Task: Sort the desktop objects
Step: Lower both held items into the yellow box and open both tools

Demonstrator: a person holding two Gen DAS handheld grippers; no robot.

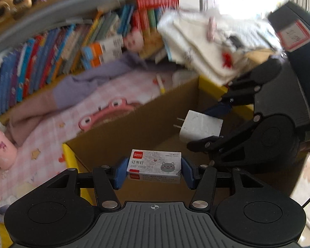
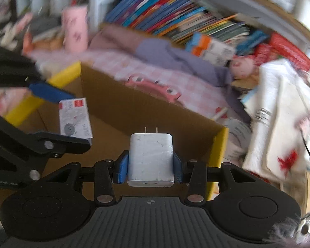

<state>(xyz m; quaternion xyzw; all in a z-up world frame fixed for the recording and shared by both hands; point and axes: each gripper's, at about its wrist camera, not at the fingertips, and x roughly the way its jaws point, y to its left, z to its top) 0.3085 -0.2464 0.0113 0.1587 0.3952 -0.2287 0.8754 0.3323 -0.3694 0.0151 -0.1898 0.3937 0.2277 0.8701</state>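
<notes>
My left gripper (image 1: 153, 170) is shut on a small staples box (image 1: 155, 168) with a grey cat print, held over an open cardboard box (image 1: 121, 130) with yellow-edged flaps. My right gripper (image 2: 150, 168) is shut on a white charger plug (image 2: 150, 159), prongs pointing forward, also over the cardboard box (image 2: 117, 111). In the left wrist view the right gripper (image 1: 214, 122) holds the plug (image 1: 200, 128) at the right. In the right wrist view the left gripper (image 2: 59, 119) holds the staples box (image 2: 75, 117) at the left.
A pink checked cloth with a pink crab figure (image 1: 107, 113) lies behind the box. A row of books (image 1: 51, 62) stands on the shelf beyond. A pile of white cloth bags (image 1: 212, 41) sits at the right. A pink bottle (image 2: 75, 29) stands at the far left.
</notes>
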